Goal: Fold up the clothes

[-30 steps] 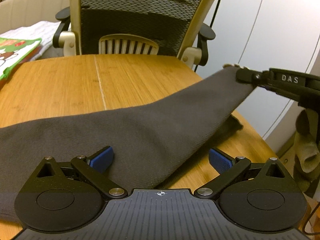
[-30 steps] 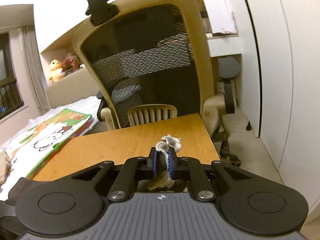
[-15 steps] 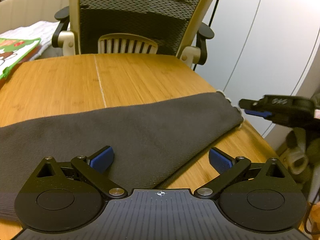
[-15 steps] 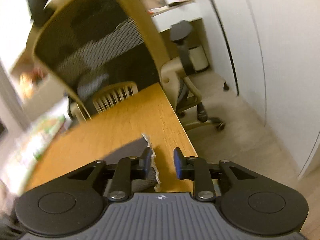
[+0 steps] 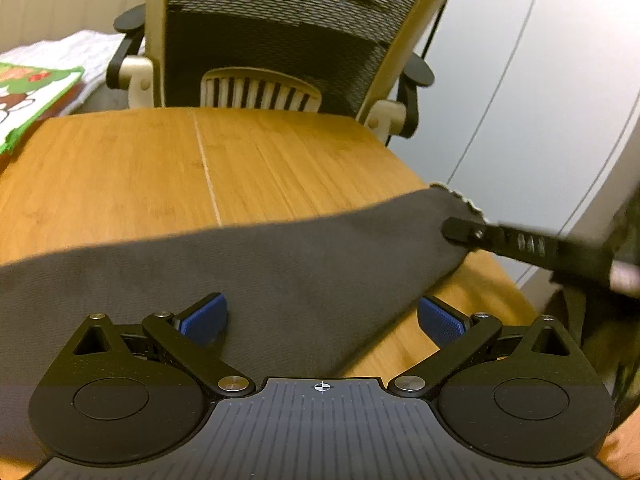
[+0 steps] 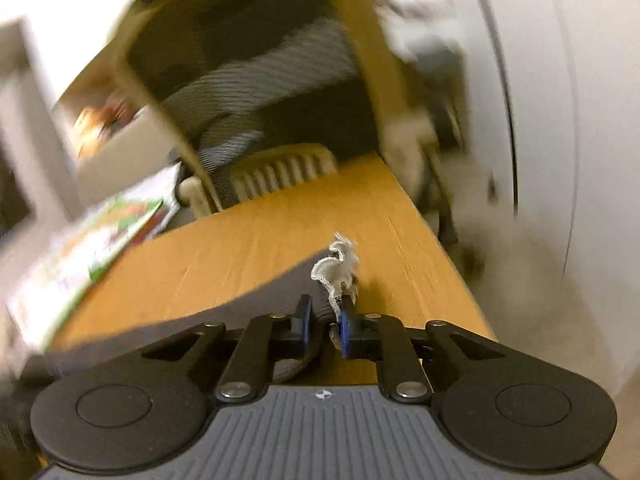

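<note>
The grey cloth (image 5: 280,272) is spread across the bench (image 5: 160,168), its lace-edged corner clamped in the closed right gripper (image 6: 325,320), while the left gripper (image 5: 322,314) is held wide open over it.

A wooden worktop (image 5: 280,160) with a pale seam running from its far edge toward the near side fills the middle of the left wrist view. Behind its far edge stands a mesh-backed office chair (image 5: 280,40) with cream frame and black armrests. Past the far left corner lies a green-bordered picture book (image 5: 36,96) on white bedding (image 5: 80,52). Beyond the right edge rise pale cabinet doors (image 5: 540,80).
</note>
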`<control>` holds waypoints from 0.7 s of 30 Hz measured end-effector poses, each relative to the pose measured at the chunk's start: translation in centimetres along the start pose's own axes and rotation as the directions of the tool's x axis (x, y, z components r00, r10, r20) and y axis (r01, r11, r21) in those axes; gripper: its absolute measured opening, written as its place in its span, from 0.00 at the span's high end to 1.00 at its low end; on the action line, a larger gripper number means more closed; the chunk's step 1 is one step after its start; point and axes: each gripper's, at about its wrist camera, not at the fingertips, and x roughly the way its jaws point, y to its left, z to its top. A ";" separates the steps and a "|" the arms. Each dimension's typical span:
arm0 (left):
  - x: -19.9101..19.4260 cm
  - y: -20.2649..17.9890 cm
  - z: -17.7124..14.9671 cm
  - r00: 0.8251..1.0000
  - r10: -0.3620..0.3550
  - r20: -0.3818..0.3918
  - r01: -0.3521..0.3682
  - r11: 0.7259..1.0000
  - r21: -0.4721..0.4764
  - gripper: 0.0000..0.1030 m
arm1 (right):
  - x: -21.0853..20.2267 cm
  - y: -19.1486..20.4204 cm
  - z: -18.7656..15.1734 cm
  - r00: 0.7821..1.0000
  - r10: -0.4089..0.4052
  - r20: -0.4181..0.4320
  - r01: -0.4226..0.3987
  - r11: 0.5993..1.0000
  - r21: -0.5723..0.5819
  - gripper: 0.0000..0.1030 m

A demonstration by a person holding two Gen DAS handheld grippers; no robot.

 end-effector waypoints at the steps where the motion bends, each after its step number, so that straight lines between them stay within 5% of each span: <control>1: -0.1 0.0 0.9 1.000 -0.002 0.009 0.002 1.000 -0.005 0.00 | -0.4 1.4 0.1 1.000 -0.012 0.023 0.014 0.996 -0.092 0.87; 7: -0.3 -1.4 5.2 0.995 -0.079 0.058 0.081 0.996 -0.028 0.06 | -0.7 7.3 -1.7 1.000 -0.005 0.018 0.012 0.909 -0.416 0.87; 10: 0.9 -2.3 5.3 0.997 -0.075 0.020 0.076 0.997 -0.012 0.40 | -0.6 8.3 -2.4 1.000 0.002 0.000 -0.001 0.893 -0.451 0.87; 16: 4.4 -2.2 4.3 0.998 -0.047 -0.045 0.047 0.999 -0.015 0.47 | -1.4 7.2 -1.8 1.000 0.019 -0.003 -0.019 0.915 -0.403 0.84; 18: 4.9 -1.9 3.9 0.998 -0.030 -0.056 0.030 1.000 -0.007 0.48 | -2.5 5.5 -1.3 0.999 0.040 -0.009 -0.040 0.943 -0.330 0.69; 21: 5.2 -1.6 3.6 0.998 -0.017 -0.063 0.017 1.000 -0.001 0.48 | -3.6 2.4 -0.8 0.998 0.058 -0.014 -0.059 0.982 -0.181 0.60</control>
